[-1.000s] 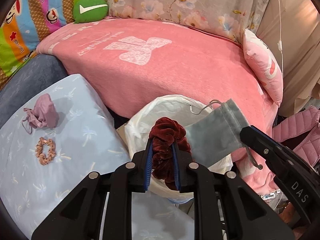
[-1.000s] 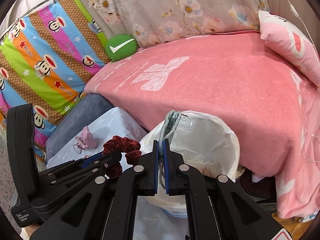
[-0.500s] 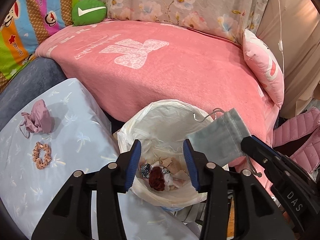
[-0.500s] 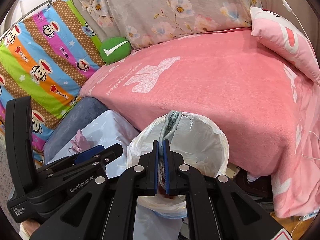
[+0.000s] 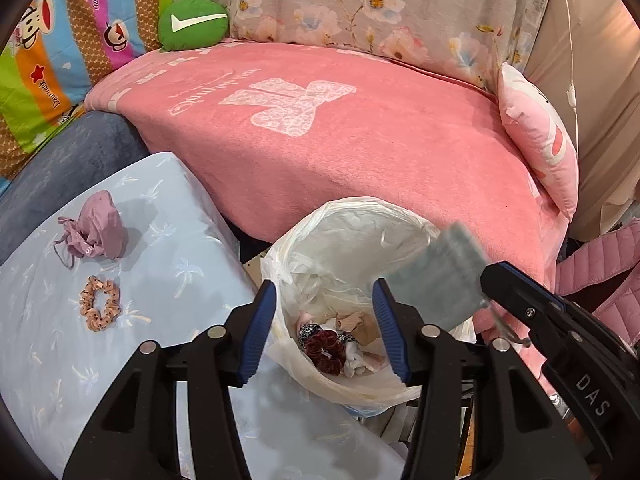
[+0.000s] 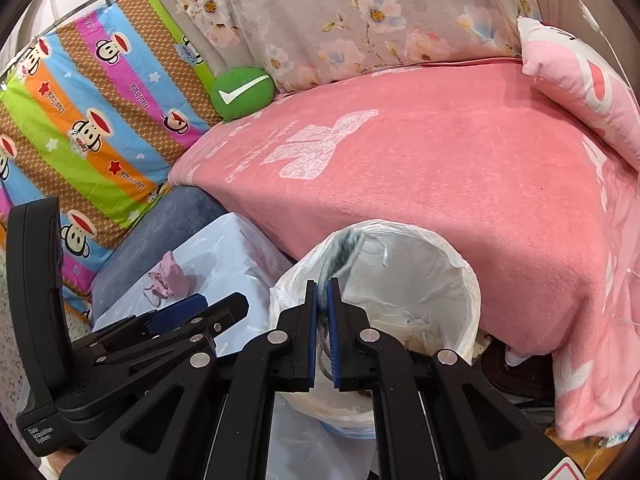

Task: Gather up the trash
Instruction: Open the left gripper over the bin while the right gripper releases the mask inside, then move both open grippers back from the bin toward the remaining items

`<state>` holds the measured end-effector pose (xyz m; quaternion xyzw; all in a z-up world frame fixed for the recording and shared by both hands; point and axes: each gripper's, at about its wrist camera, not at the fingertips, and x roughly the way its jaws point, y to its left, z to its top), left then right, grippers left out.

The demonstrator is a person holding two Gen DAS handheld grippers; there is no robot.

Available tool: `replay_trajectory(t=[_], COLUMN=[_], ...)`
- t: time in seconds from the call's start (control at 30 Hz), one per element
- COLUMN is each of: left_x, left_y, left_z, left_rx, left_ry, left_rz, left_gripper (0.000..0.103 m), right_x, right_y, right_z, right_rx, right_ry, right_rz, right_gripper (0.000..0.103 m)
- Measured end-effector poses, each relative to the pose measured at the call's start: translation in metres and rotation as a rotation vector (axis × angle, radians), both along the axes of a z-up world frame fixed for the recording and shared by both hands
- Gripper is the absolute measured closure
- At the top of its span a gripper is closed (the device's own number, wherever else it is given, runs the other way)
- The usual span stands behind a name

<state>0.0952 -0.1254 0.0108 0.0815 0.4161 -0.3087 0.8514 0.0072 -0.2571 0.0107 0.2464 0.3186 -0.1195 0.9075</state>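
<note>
My left gripper point(image 5: 324, 292) hangs over the white bag-lined bin point(image 5: 360, 216), its jaws opening with nothing between them. A dark red scrunchie point(image 5: 326, 346) lies at the bottom of the bin among other scraps. My right gripper point(image 6: 322, 292) is shut on a grey drawstring pouch point(image 6: 344, 252) above the bin's rim point(image 6: 460, 264). In the left wrist view the grey pouch point(image 5: 436, 280) hangs blurred over the bin's right side, clamped in the right gripper point(image 5: 490, 280). In the right wrist view the left gripper point(image 6: 224, 308) sits low at the left.
A mauve pouch point(image 5: 96, 232) and a peach scrunchie point(image 5: 100, 308) lie on the light blue sheet point(image 5: 168, 248) to the left. Behind the bin is a pink blanket point(image 5: 360, 140) with a pink pillow point(image 5: 540, 148) and a green cushion point(image 5: 194, 24). A pink quilted jacket point(image 5: 600, 256) is at the right.
My left gripper opened and the dark red scrunchie fell from it into the bin. The right gripper kept its hold on the grey pouch, which shifted a little.
</note>
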Motion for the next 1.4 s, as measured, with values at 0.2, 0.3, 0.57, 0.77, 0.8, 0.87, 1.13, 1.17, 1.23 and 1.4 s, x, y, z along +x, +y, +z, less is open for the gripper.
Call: replay_trajectory(t=[0.2,0.3,0.57,0.77,0.8,0.87,1.13,1.17,1.23,1.4], left_x=[0.002,0.005,0.009,0.013,0.013,0.015,0.021,0.022,0.024,0.030], left_y=[0.008,0.014,0.026,0.035,0.036,0.040,0.055,0.057,0.062,0.075], left_z=[0.000,0.000,-0.002,-0.003,-0.003,-0.003,-0.005,-0.005,-0.005,-0.008], left_rx=[-0.002,-0.004,-0.009,-0.012,-0.012,-0.014,-0.021,-0.022,-0.025,-0.029], left_ry=[-0.002,0.001,0.007,0.009,0.010,0.011,0.018,0.019,0.018,0.029], left_rz=[0.017,0.027,0.058,0.074,0.076,0.083,0.112,0.118,0.128,0.151], left_gripper=[0.052,0.052,0.052,0.051,0.051,0.051,0.049,0.047,0.046,0.046], right_x=[0.003,0.004,0.013,0.018,0.019,0.021,0.030,0.032,0.035,0.041], right_y=[0.007,0.010,0.018,0.025,0.026,0.028,0.042,0.045,0.049,0.061], right_z=[0.002,0.002,0.002,0.001,0.001,0.001,-0.002,-0.002,-0.002,-0.003], right_rx=[-0.004,-0.007,-0.013,-0.014,-0.015,-0.016,-0.021,-0.022,-0.025,-0.030], right_ry=[-0.004,-0.003,0.008,0.011,0.011,0.012,0.021,0.023,0.026,0.031], right_rz=[0.009,0.015,0.041,0.055,0.058,0.063,0.094,0.099,0.109,0.132], right_gripper=[0.094,0.094,0.094,0.090,0.089,0.088,0.088,0.088,0.088,0.087])
